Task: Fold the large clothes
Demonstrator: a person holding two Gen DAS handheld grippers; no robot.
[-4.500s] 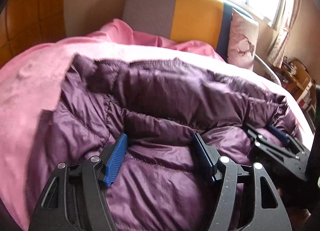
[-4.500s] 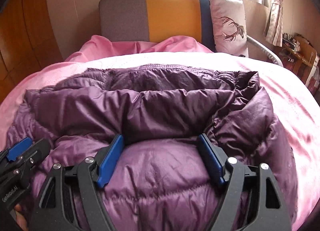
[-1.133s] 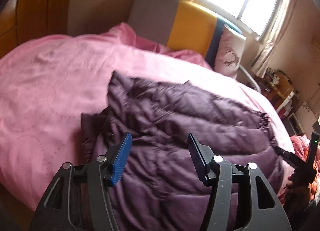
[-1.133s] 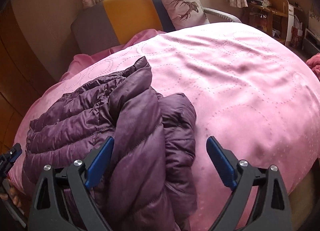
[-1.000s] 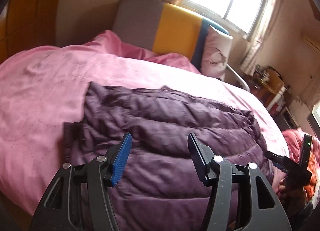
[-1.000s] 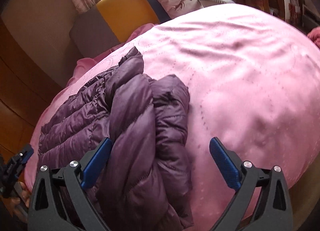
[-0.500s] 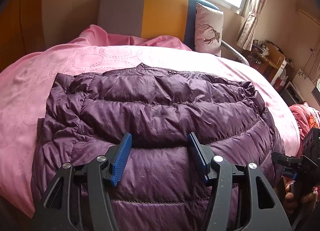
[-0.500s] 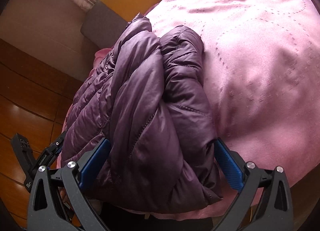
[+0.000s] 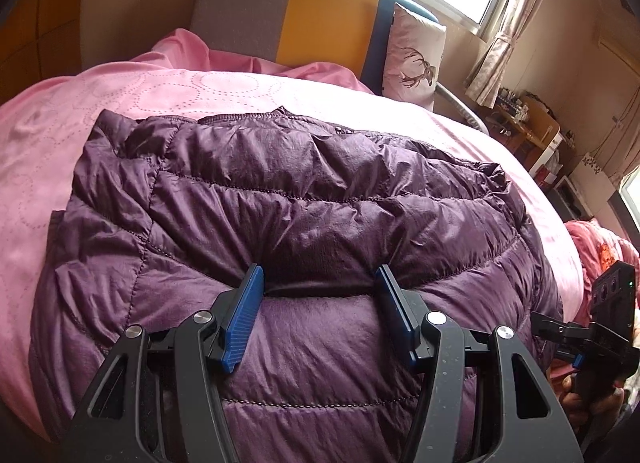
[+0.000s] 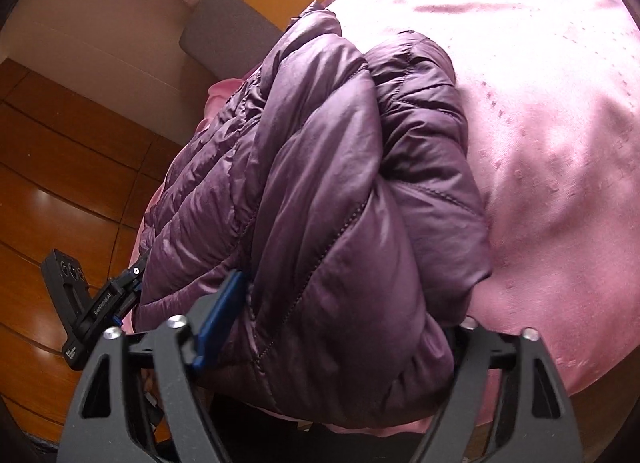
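Here the purple down jacket [image 9: 304, 203] lies folded in a thick bundle at the near edge of the bed [image 9: 36, 167], pink cover bare on its left, right and far sides. The left gripper [image 9: 318, 303] is spread wide, pads pressing the top fold. The right gripper [image 10: 344, 327] straddles the bundle's end, spread wide; its right finger is hidden by fabric.

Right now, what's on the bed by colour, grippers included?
Purple: 1, the puffer jacket
Pink: 1, the bedspread
White with deer print: 1, the pillow
Black with blue fingers: 2, the left gripper and right gripper
Total: 5
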